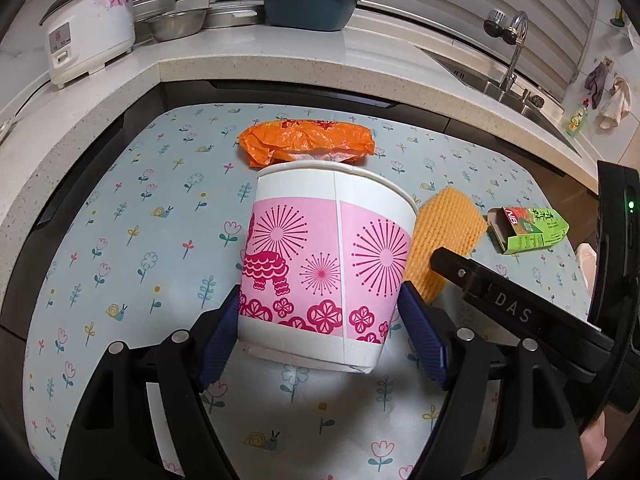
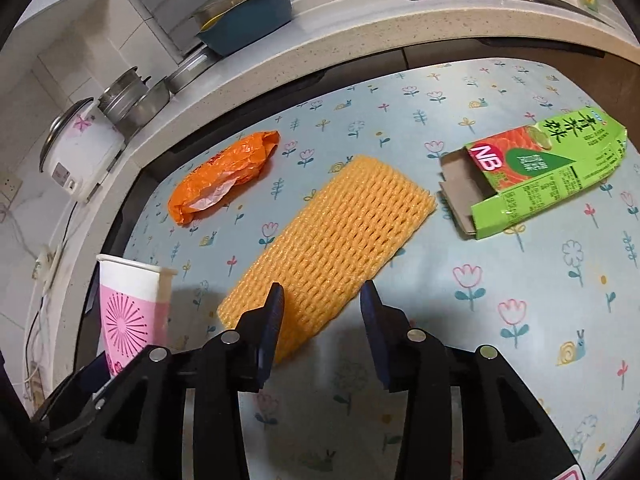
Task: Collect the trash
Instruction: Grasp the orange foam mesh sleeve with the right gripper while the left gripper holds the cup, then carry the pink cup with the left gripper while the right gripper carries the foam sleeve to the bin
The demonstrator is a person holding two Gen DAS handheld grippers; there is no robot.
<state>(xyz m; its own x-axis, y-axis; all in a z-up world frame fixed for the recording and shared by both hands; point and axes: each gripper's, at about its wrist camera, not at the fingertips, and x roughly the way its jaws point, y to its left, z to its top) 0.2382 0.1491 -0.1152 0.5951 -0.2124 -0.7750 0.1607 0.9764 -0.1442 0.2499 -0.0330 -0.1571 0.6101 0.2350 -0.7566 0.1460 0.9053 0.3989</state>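
My left gripper (image 1: pixel 320 320) is shut on a pink-and-white paper cup (image 1: pixel 324 256), its blue pads pressing both sides near the base; the cup tilts and its base is lifted off the floral tablecloth (image 1: pixel 120 216). The cup also shows at the left of the right wrist view (image 2: pixel 128 304). My right gripper (image 2: pixel 322 300) is open, hovering over the near end of a yellow foam net (image 2: pixel 332 244). An orange plastic bag (image 2: pixel 220 180) lies beyond it, and a green opened carton (image 2: pixel 536 176) lies to the right.
A stone counter (image 1: pixel 280 68) curves behind the table with a rice cooker (image 1: pixel 88 28), steel bowls (image 1: pixel 176 24), a blue basin (image 1: pixel 308 8) and a sink with tap (image 1: pixel 516 52). The right gripper's body (image 1: pixel 520 312) reaches in at the right.
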